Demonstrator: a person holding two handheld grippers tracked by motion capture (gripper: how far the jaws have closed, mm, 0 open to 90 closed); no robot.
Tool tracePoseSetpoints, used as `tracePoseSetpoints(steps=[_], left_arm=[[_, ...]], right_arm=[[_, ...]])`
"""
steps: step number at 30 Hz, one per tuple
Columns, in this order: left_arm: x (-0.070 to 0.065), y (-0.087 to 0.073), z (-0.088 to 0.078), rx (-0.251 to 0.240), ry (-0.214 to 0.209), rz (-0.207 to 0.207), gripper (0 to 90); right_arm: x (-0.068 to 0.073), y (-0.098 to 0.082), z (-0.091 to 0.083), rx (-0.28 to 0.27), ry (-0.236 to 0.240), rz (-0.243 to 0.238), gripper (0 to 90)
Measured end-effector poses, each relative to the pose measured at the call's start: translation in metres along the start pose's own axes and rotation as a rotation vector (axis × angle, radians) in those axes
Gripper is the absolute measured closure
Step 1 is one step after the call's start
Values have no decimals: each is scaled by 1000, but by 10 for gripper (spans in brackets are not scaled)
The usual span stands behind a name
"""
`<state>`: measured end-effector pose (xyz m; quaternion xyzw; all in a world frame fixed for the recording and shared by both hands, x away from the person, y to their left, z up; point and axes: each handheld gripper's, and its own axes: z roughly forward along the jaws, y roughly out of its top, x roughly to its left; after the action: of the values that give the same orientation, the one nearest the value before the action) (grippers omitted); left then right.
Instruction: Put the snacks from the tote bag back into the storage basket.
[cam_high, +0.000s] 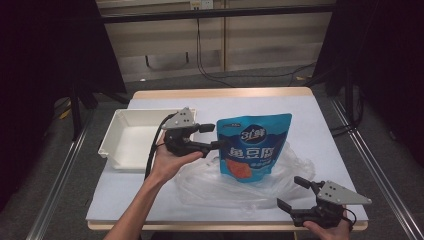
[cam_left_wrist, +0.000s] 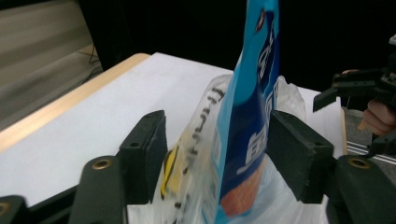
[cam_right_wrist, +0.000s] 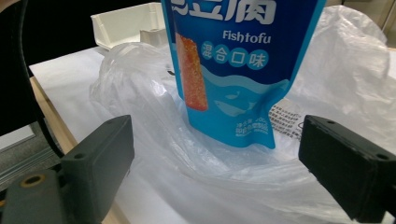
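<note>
My left gripper (cam_high: 212, 137) has the blue fish tofu pouch (cam_high: 253, 146) between its jaws at the pouch's left edge; in the left gripper view the pouch (cam_left_wrist: 247, 121) stands on edge between the pads, with a gap visible on either side, so I cannot tell whether the pads press on it. The pouch is upright above the clear plastic bag (cam_high: 240, 187) spread on the white table (cam_high: 310, 120). My right gripper (cam_high: 294, 196) rests near the table's front right corner, jaws apart, nothing between them, facing the bag (cam_right_wrist: 196, 154). A white tray (cam_high: 127, 145) sits at the left.
</note>
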<state>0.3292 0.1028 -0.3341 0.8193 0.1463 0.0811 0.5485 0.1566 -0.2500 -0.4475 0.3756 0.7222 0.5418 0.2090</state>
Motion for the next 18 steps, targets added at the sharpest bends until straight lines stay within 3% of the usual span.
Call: tracePoseSetpoints(steps=[5,12,15,18], left_arm=[[1,14,4,-14,-13,10,399],[1,26,14,-9,-71,26,460],[3,28,22,32,-115,23,507],[3,32,26,92,-135,48,519]], right_arm=[[3,0,1,2,10,-10,127],[1,0,2,7,10,-12,127],[0,0,3,14,14,-7,127],[1,0,3,17,18,-8,128]])
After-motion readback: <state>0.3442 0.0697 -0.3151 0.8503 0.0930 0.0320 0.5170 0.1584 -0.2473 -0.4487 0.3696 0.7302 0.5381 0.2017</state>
